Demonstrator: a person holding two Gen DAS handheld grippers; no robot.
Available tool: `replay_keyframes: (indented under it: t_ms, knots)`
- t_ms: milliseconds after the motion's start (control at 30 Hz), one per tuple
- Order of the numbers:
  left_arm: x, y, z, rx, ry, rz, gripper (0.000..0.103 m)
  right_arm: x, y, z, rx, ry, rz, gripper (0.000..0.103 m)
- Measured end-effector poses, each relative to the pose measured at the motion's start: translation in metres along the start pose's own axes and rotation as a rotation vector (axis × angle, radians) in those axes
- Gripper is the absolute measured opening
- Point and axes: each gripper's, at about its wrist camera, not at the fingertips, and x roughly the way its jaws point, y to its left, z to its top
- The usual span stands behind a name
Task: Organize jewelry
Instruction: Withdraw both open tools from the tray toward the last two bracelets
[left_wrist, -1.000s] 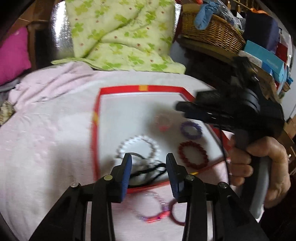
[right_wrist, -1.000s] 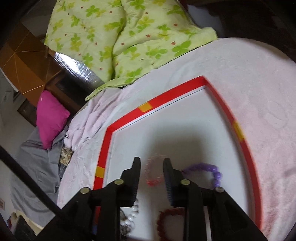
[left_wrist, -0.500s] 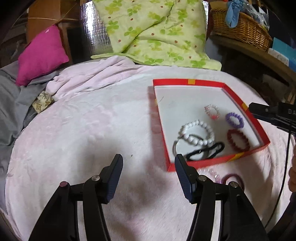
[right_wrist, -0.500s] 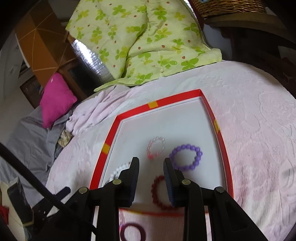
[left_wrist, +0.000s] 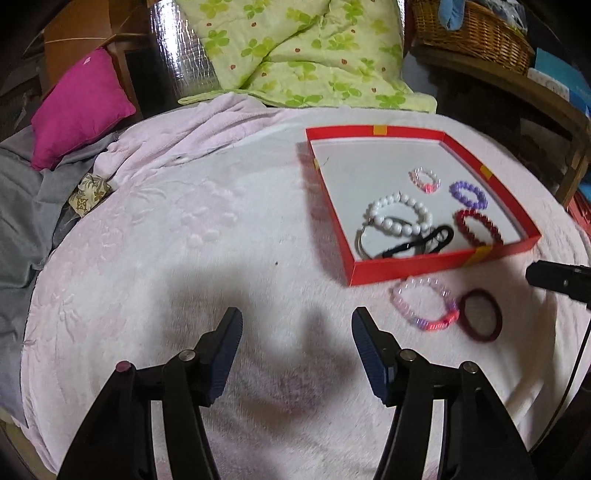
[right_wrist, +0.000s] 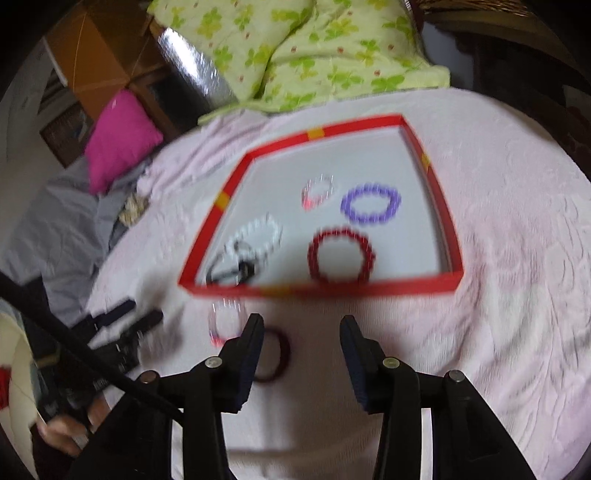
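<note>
Red tray (left_wrist: 406, 271) on the bed holds five sorted bracelets; pink bead bracelet (left_wrist: 424, 304) and maroon band (left_wrist: 482, 319) lie just outside it, likely next. Left tongs (left_wrist: 297, 352) and right tongs (right_wrist: 301, 349) both gape empty

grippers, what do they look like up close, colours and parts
Each hand-held gripper, left and right, has black plastic arms with silver pivot bolts and dark blue ribbed finger pads. A thin black cable runs beside the right one.

Dim indoor light, soft shadows, fisheye-bent dark corners, right wrist view motion-blurred
</note>
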Motion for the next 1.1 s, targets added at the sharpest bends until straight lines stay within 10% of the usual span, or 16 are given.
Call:
replay_keyframes:
  t_ms: [533,1100]
  knots:
    - [0.002,-0.016,-0.005,0.062,0.033,-0.018,0.063,0.039,0.025,-0.013,-0.122,0.093,-0.065,0.044]
    - [0.010,-0.033,0.001,0.067,0.061,-0.041,0.063,0.049,0.035,-0.015,-0.245,0.062,-0.173,0.011]
